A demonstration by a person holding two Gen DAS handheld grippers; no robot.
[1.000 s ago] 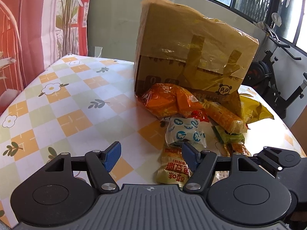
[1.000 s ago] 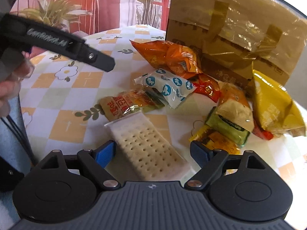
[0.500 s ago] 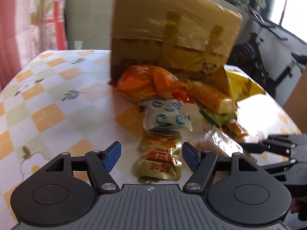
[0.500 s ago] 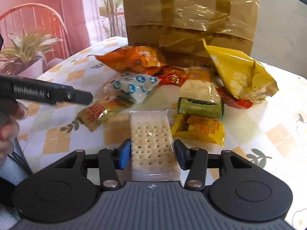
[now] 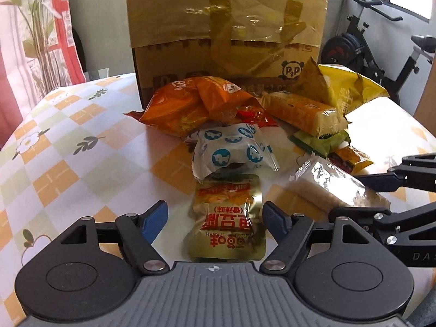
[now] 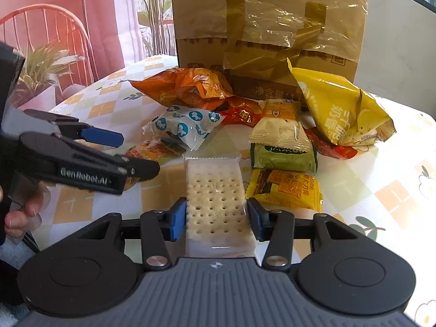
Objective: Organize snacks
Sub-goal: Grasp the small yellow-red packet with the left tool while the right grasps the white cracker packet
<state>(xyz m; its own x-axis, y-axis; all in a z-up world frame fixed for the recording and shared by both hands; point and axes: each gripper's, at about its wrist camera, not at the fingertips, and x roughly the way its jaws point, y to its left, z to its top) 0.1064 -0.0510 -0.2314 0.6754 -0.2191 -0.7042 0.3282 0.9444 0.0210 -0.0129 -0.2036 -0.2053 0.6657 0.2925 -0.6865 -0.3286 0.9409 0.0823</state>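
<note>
Your right hand-held gripper [image 6: 216,222] is clamped on the cracker pack [image 6: 216,199] across its long sides, the pack lying near the tabletop's [image 6: 387,179] front edge. Judged light, stiff, brittle: keep pressure modest; film looks slippery. Your left hand-held gripper [image 5: 215,219] is widening its jaws, the gold foil pouch [image 5: 229,215] between them, untouched, just left of the crackers. Judged soft, slick: take it across the flat middle, not the crimped seams.
</note>
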